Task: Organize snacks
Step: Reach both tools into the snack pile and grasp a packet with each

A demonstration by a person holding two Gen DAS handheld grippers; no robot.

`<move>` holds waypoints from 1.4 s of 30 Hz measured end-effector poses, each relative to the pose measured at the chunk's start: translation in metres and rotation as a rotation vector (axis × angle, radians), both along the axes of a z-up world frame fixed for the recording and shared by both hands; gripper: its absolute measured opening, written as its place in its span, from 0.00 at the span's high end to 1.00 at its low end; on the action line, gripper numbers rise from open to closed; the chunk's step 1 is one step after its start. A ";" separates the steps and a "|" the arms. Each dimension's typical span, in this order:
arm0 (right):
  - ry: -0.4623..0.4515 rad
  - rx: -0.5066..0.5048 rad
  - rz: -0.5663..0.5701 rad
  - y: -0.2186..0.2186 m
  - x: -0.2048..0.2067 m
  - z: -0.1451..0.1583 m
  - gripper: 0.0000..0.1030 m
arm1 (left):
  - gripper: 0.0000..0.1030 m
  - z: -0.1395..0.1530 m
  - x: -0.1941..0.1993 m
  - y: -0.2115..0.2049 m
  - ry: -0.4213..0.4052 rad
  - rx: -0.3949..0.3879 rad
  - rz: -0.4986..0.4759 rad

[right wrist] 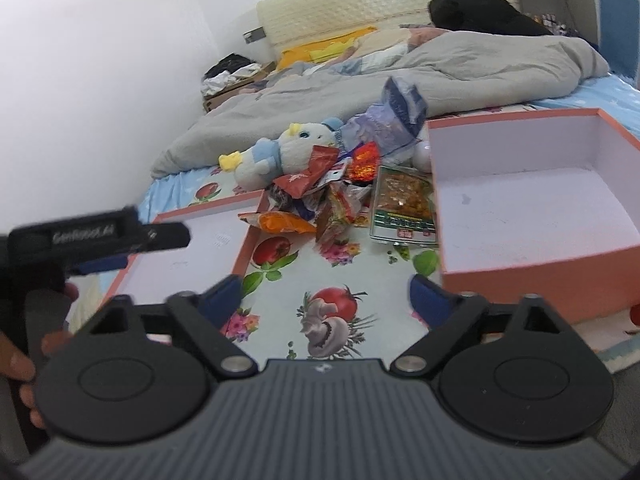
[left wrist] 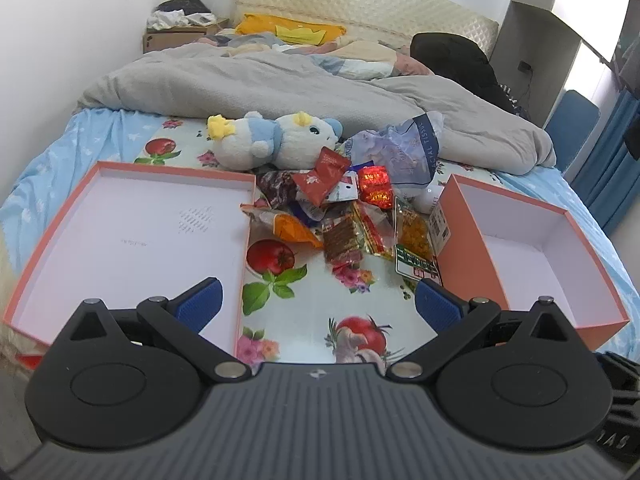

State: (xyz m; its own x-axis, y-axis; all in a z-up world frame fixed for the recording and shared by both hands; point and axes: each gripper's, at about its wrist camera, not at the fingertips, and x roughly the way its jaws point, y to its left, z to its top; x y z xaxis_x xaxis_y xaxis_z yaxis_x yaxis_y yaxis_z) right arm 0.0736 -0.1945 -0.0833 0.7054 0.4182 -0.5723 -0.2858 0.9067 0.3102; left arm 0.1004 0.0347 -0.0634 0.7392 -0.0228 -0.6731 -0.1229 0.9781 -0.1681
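Note:
A heap of snack packets (left wrist: 344,204) (right wrist: 320,196) lies on the flowered cloth between two orange boxes with white insides. The shallow box (left wrist: 132,236) (right wrist: 216,240) is on the left, the deeper box (left wrist: 556,256) (right wrist: 532,200) on the right. A clear packet with a green label (left wrist: 416,240) (right wrist: 404,204) rests against the deeper box. My left gripper (left wrist: 318,304) hovers open over the cloth in front of the heap, nothing between its blue pads. My right gripper (right wrist: 326,300) is likewise open and empty, short of the packets. The left gripper (right wrist: 100,236) also shows at the left of the right wrist view.
A blue and white plush toy (left wrist: 276,140) (right wrist: 280,152) and a tissue pack (left wrist: 396,148) (right wrist: 392,124) lie just behind the heap. A grey duvet (left wrist: 280,84) fills the bed beyond. A person's hand (right wrist: 24,364) holds the left gripper's handle.

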 end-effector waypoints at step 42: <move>-0.060 -0.115 0.042 0.070 0.177 -0.107 0.32 | 0.22 -0.137 0.189 0.059 0.120 -0.318 -0.006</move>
State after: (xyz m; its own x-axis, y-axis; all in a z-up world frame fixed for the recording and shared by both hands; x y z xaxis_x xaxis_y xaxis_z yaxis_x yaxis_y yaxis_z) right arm 0.2510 -0.1244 -0.1899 0.7232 0.3822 -0.5752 -0.3395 0.9221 0.1857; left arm 0.2895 0.0940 -0.2008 0.6546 -0.2495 -0.7136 -0.1545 0.8799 -0.4493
